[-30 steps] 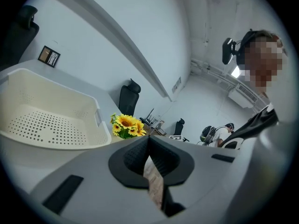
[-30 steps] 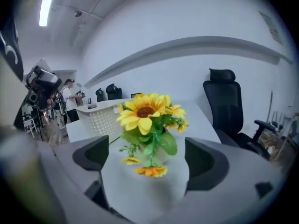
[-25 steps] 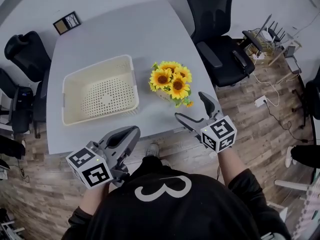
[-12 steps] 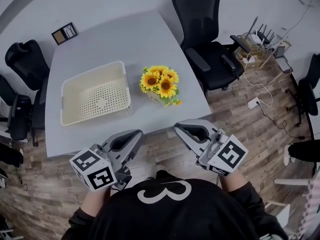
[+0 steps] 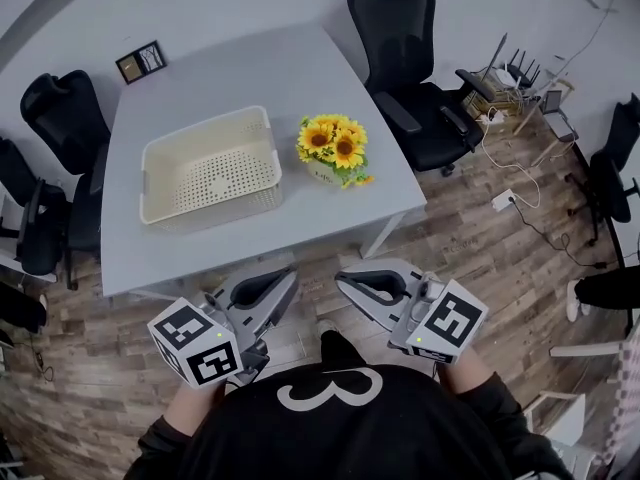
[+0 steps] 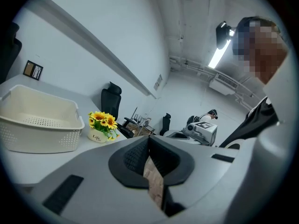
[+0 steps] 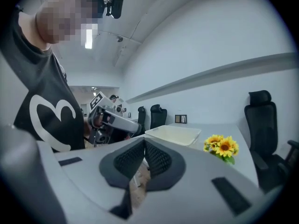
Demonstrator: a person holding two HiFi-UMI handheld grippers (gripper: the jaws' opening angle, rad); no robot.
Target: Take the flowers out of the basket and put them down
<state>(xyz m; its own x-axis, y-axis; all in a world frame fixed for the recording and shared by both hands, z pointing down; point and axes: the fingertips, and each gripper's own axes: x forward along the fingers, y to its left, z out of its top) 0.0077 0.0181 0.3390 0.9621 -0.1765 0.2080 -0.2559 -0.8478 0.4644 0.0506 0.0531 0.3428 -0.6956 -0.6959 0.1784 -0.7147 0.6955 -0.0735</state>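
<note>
Flowers (image 5: 335,148), one potted bunch, stand beside one perforated rectangular basket (image 5: 212,173). Left gripper (image 5: 288,282) and right gripper (image 5: 344,282) are pressed together, empty.

Grey table (image 5: 300,63) on wood-plank floor (image 5: 470,238), black office chairs (image 5: 405,63) around it.

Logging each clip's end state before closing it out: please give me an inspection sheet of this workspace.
Surface: grey table, mostly bare.
Job's things: sunflowers stand upright in a small white pot on the table, right of the cream basket and apart from it; the basket holds nothing.
Clutter: small dark-framed item at the table's far left corner.
Grippers: left gripper and right gripper are off the table, over the floor; both jaws are together with nothing between them.
Cables: white power strip and loose leads on the floor at right.
Surroundings: black office chairs, wood floor.
</note>
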